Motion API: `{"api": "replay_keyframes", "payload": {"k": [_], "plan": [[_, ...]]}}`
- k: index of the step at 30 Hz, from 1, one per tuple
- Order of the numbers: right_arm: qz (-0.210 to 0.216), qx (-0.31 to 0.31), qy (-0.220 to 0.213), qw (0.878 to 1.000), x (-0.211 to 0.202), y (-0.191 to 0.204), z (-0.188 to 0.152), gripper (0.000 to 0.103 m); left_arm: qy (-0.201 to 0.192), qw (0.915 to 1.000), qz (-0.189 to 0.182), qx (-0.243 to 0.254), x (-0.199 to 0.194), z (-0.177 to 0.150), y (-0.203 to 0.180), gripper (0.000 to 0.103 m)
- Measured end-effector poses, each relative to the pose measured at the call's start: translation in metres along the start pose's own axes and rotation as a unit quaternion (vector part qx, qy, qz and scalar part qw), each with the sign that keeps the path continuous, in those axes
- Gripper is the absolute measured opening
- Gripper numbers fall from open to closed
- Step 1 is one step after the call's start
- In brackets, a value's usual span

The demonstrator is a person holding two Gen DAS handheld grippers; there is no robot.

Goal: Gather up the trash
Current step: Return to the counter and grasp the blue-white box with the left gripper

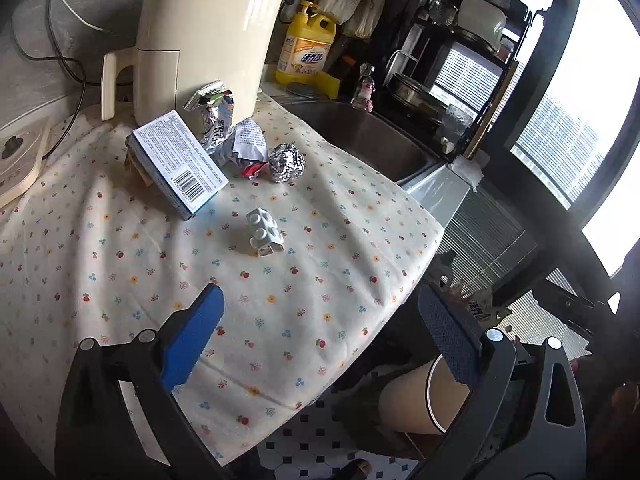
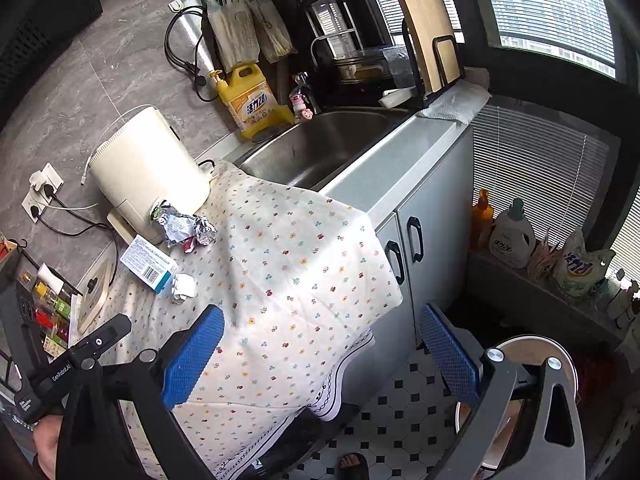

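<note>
A: Two grippers, and we count both spread wide with nothing between the blue pads. The left gripper (image 1: 320, 336) hangs over the near edge of the cloth (image 1: 120, 248); the right gripper (image 2: 320, 352) hangs past the cloth's drooping corner, above the tiled floor (image 2: 400, 412).

B: Agreed. Below them we see one bin (image 1: 412, 400), tan-sided with a round rim, standing on the floor just off the counter's edge. A person's hand (image 2: 48, 446) shows at the lower left of the right view.

A: Now the trash. Nearest to us on the cloth lies one white blister pack (image 1: 265, 232), alone. Beyond it we count one blue-and-white box (image 1: 178, 160), barcode side up, propped at a tilt.

B: Then the cluster: one foil ball (image 1: 286, 162), one crumpled paper (image 1: 246, 144) with a red scrap under it, and one silvery wrapper (image 1: 214, 114) leaning against the cream appliance (image 1: 204, 40). That makes five pieces we can separate, all on the cloth, none in the bin.

A: Farther back we see one sink (image 2: 320, 148) to the right of the cloth, one yellow bottle (image 1: 306, 46) behind it, and one dish rack (image 1: 452, 60) by the window.
</note>
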State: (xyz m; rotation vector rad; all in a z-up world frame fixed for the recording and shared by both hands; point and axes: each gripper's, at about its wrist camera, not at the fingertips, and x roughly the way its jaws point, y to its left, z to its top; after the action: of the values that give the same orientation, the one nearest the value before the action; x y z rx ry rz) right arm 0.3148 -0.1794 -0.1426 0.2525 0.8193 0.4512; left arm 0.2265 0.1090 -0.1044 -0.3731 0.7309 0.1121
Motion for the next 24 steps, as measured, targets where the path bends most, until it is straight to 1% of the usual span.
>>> {"api": "replay_keyframes", "payload": {"k": [3, 7, 9, 14, 19, 24], "plan": [[0.021, -0.004, 0.005, 1.000, 0.011, 0.020, -0.002, 0.095, -0.006, 0.9999, -0.003, -0.009, -0.005, 0.006, 0.026, 0.097], [0.051, -0.005, 0.019, 0.999, 0.028, 0.046, -0.005, 0.095, -0.016, 0.9998, -0.006, -0.008, -0.007, 0.019, 0.058, 0.097], [0.053, -0.009, 0.020, 0.998, 0.036, 0.059, -0.006, 0.095, -0.022, 0.9996, -0.010, -0.013, -0.008, 0.027, 0.074, 0.095], [0.063, -0.010, 0.027, 0.998, 0.051, 0.087, -0.006, 0.095, -0.027, 0.9992, -0.016, -0.024, -0.005, 0.042, 0.107, 0.081], [0.064, -0.017, 0.036, 0.997, 0.064, 0.107, -0.006, 0.088, -0.031, 0.9989, -0.023, -0.028, 0.003, 0.058, 0.132, 0.075], [0.059, -0.022, 0.050, 0.997, 0.076, 0.122, -0.003, 0.079, -0.029, 0.9986, -0.026, -0.035, 0.022, 0.078, 0.153, 0.070]]}}
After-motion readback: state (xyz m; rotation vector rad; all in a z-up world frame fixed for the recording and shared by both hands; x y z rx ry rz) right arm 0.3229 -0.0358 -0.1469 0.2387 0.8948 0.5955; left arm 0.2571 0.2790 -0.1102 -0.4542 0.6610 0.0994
